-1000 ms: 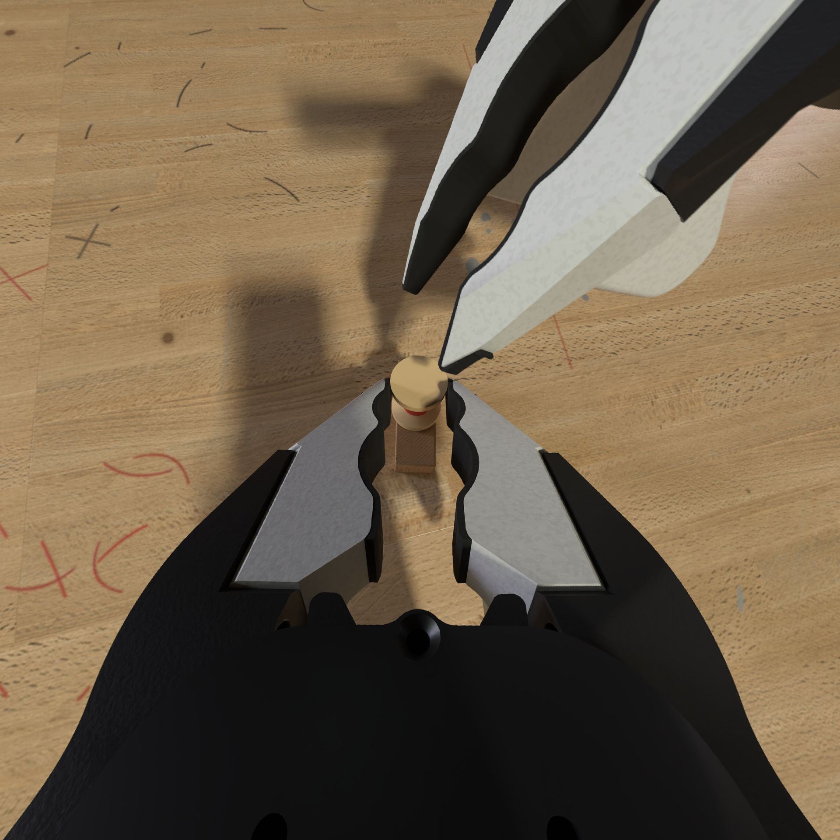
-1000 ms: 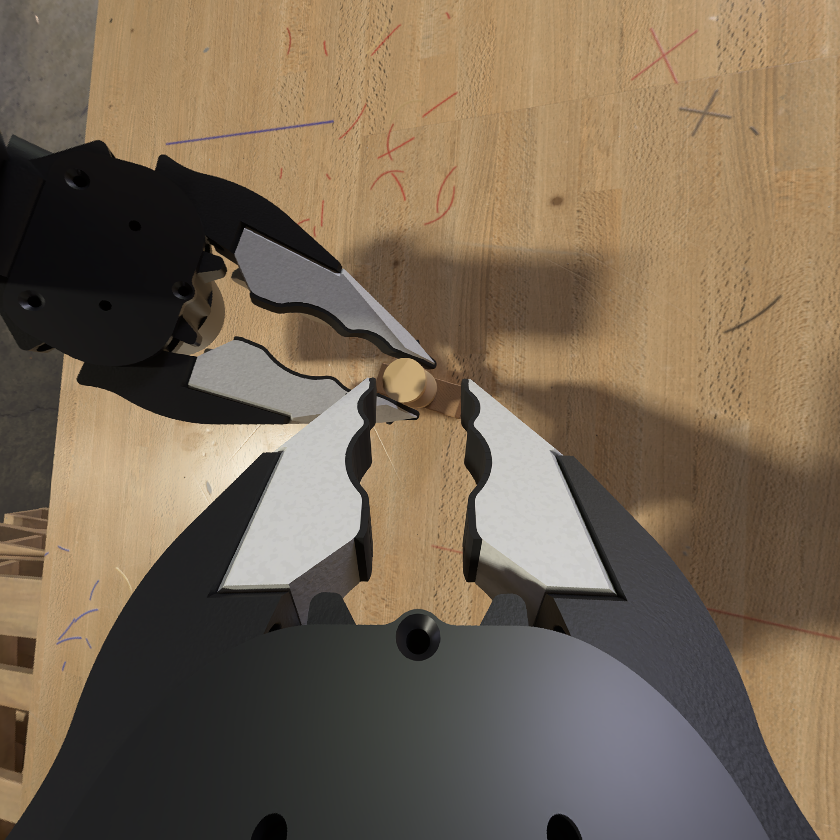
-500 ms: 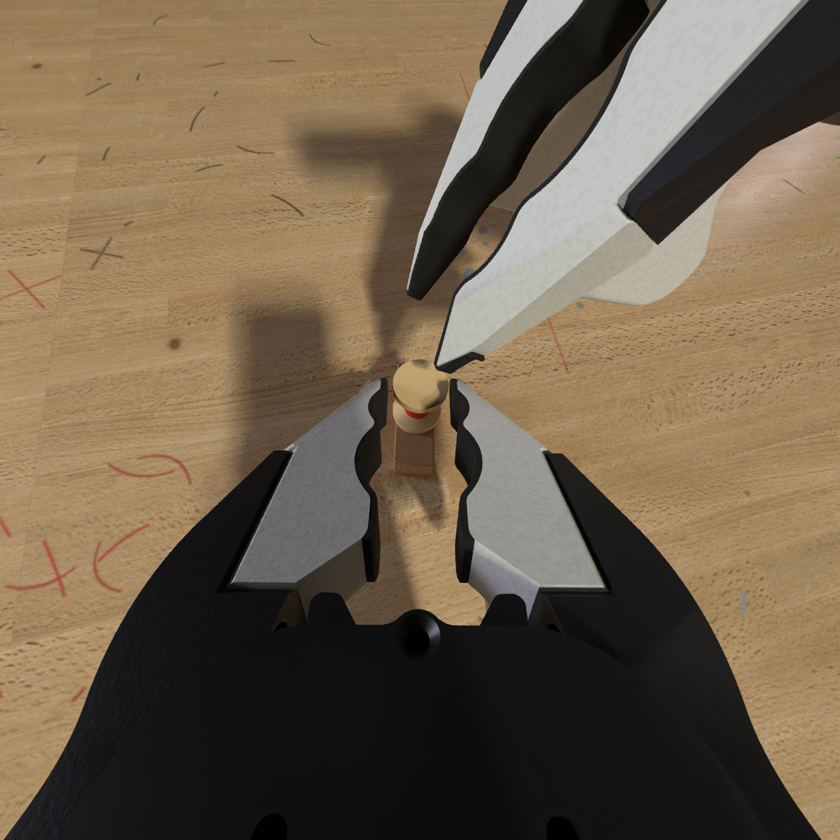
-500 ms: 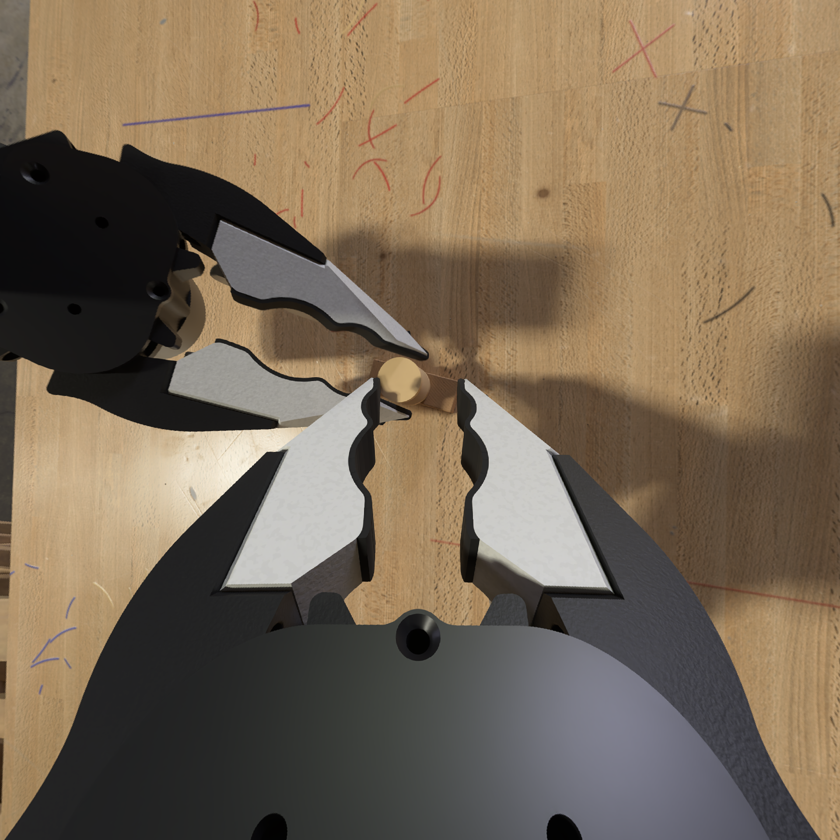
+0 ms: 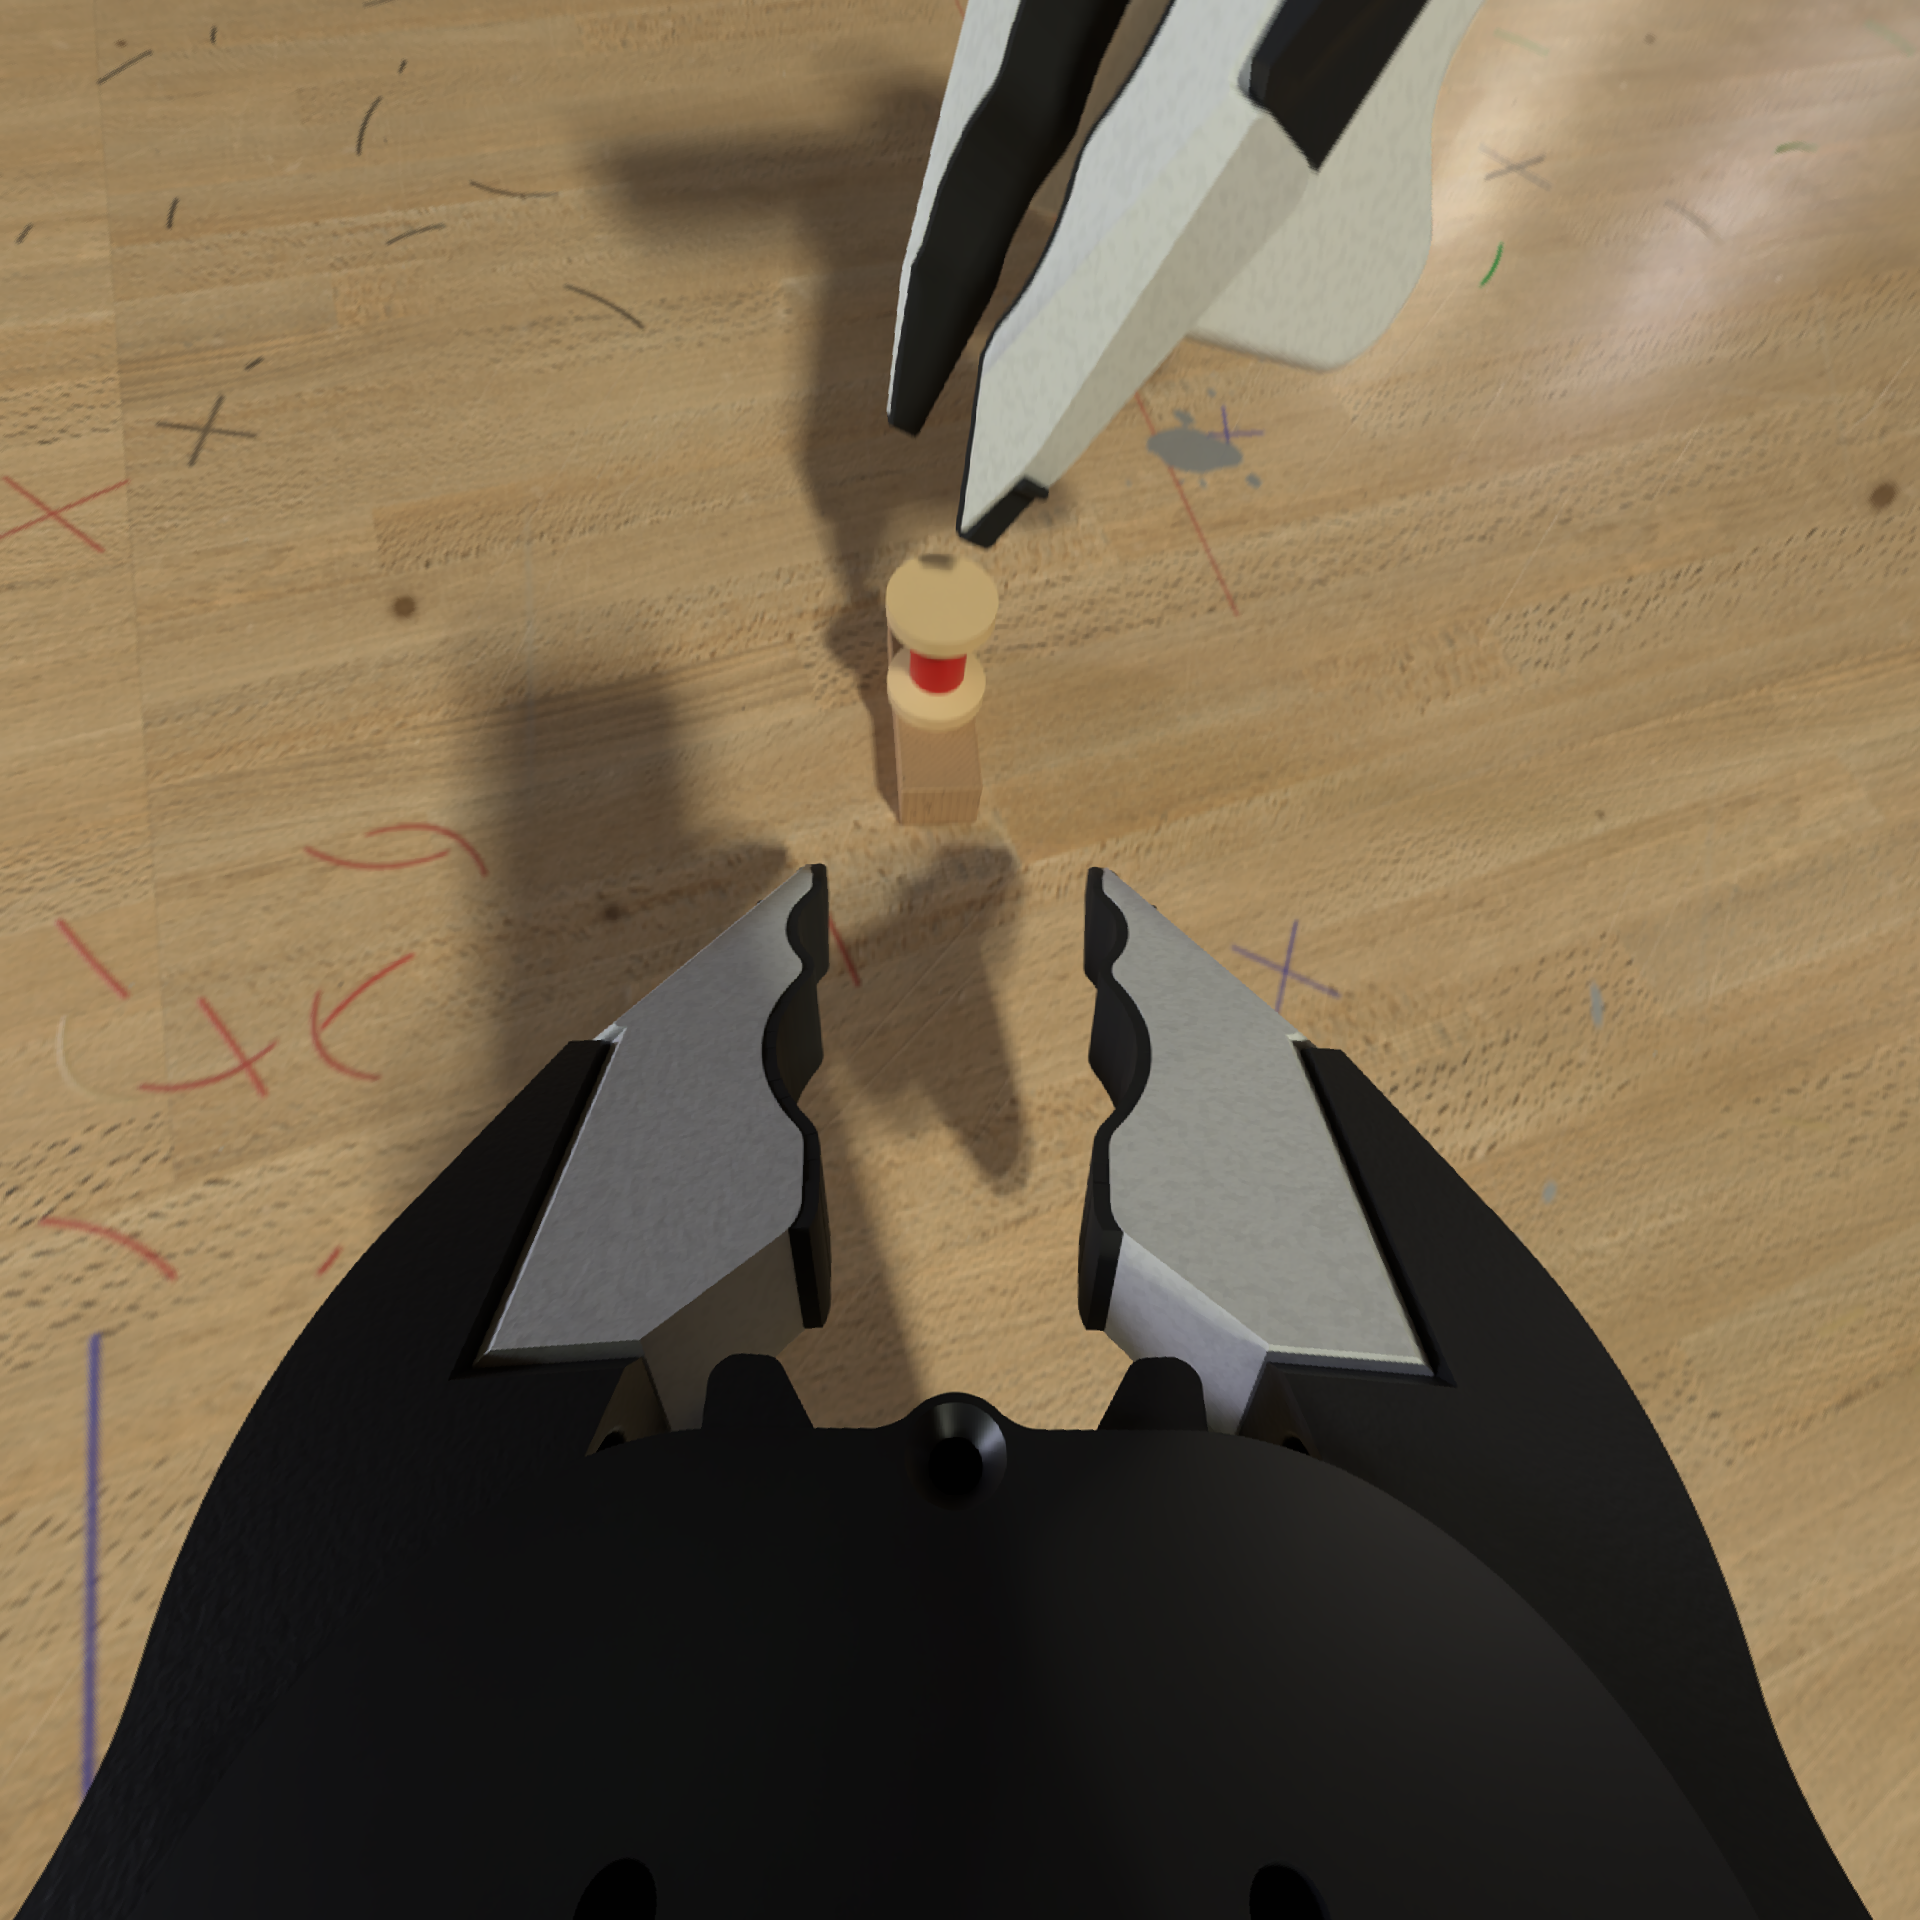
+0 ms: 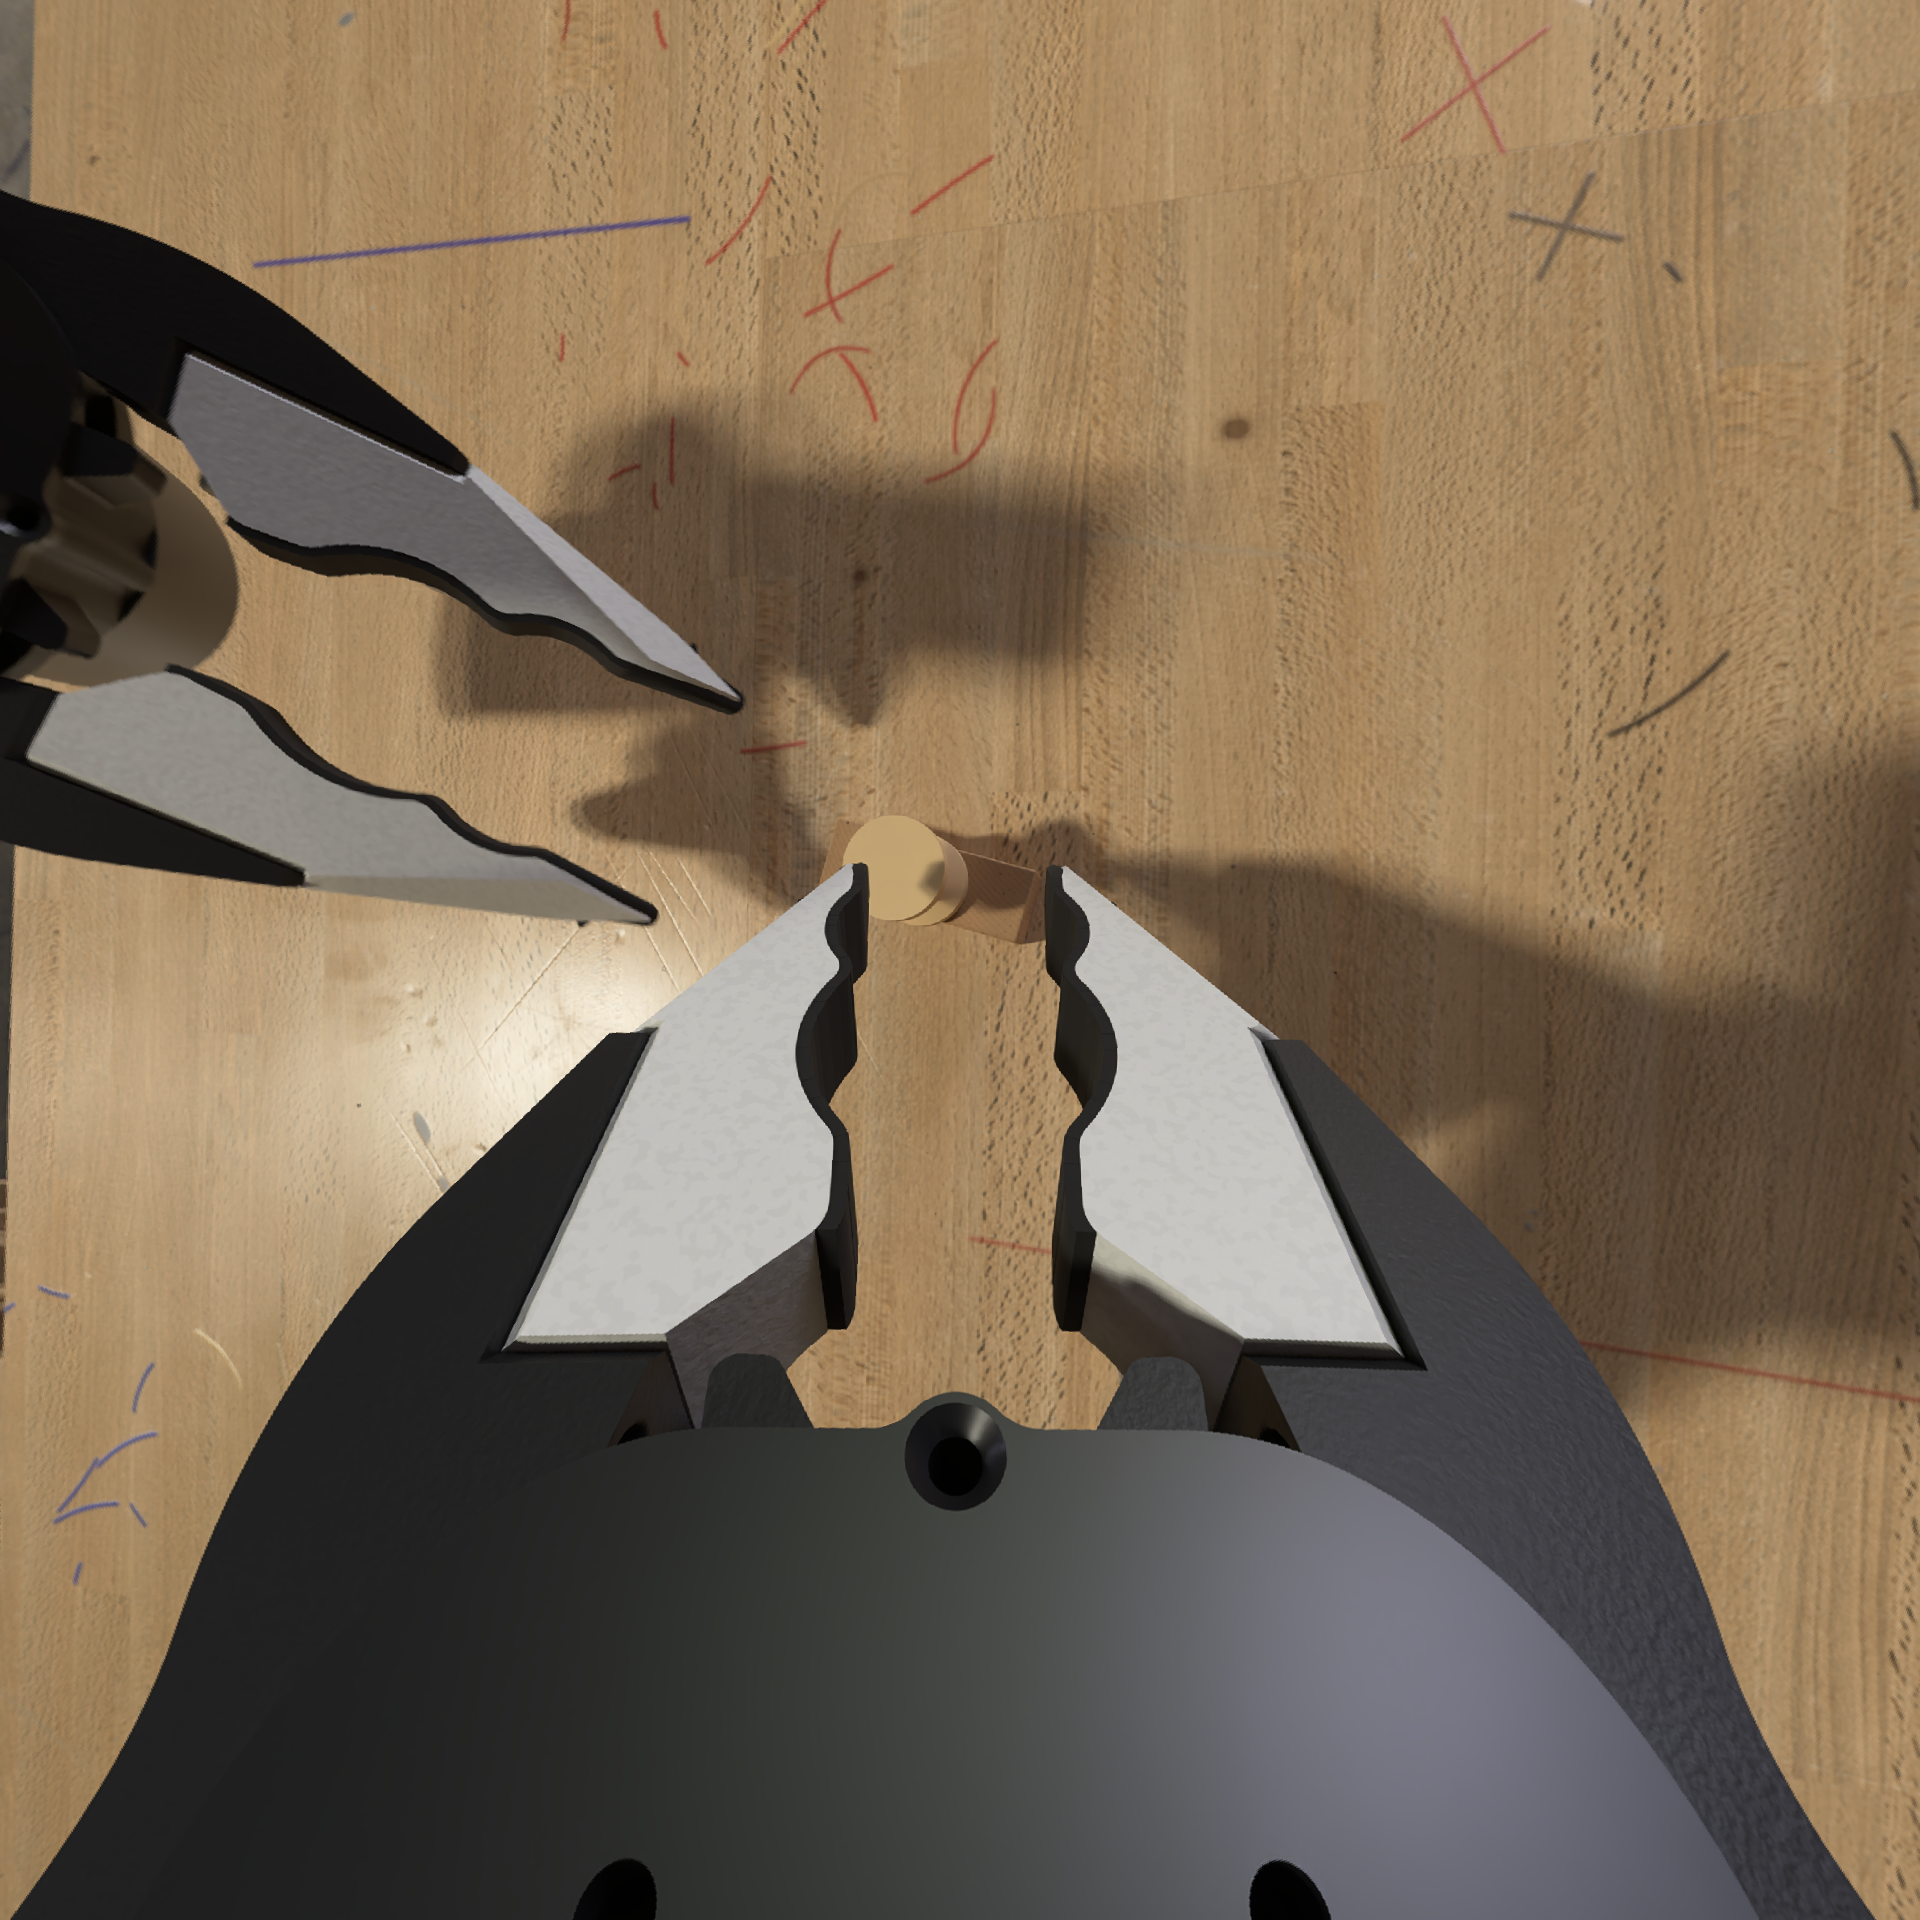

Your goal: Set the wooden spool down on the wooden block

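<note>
A wooden spool [image 5: 938, 636] with a red thread core stands upright on a small wooden block [image 5: 937, 771] on the workbench. My left gripper [image 5: 954, 883] is open and empty, drawn back a short way from the block. The right gripper [image 5: 940, 480] hangs just beyond the spool. In the right wrist view the spool [image 6: 900, 869] and the block [image 6: 1000, 906] lie just past my right gripper [image 6: 954, 888], which is open and empty above them. The left gripper [image 6: 694, 808] shows there at the left, open, apart from the spool.
The wooden workbench [image 5: 1558, 831] bears red, black and purple pen marks and a grey paint blot [image 5: 1195, 449]. Its left edge [image 6: 16, 935] shows in the right wrist view. Gripper shadows fall across the wood.
My left gripper has opened, let go of the spool and drawn back from it. The spool now stands free on the block. The right gripper has risen slightly.
</note>
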Robot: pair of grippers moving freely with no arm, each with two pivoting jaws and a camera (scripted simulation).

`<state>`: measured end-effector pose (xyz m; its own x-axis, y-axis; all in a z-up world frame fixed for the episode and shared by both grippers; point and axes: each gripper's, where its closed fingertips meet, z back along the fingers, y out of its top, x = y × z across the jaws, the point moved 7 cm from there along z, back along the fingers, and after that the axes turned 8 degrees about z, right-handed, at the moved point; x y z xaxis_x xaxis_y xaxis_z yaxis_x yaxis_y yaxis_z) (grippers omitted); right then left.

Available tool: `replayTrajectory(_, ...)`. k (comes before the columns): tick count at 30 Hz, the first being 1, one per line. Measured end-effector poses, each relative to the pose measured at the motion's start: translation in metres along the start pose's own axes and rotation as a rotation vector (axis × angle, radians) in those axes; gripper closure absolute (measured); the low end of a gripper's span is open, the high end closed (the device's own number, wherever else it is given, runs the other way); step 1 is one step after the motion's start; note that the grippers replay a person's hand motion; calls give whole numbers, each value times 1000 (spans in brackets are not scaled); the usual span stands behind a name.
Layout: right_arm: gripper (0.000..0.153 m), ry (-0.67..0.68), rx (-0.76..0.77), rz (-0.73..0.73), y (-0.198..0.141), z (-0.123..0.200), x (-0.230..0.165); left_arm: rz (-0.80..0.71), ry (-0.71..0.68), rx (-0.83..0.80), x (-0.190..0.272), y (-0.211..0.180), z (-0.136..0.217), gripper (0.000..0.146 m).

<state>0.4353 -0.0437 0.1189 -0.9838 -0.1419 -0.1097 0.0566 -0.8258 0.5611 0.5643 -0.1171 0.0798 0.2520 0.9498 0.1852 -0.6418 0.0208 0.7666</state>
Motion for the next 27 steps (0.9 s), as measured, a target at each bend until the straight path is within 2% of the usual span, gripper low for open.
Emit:
replayTrajectory(4,119,7,-2,11,0,-3,2,-37,24,-22,-4,-7,6,105)
replayTrajectory(15,123,32,0,51,-3,-8,10,-94,31,-46,-8,-8,2,113)
replayTrajectory(18,125,37,-16,67,-3,-9,12,-74,-19,-29,-9,-4,2,115)
replayTrajectory(23,125,49,-15,69,-5,-11,13,-31,-213,-45,-14,12,-8,117)
replayTrajectory(27,125,62,6,54,-5,-9,13,-40,-255,-91,-16,22,-22,114)
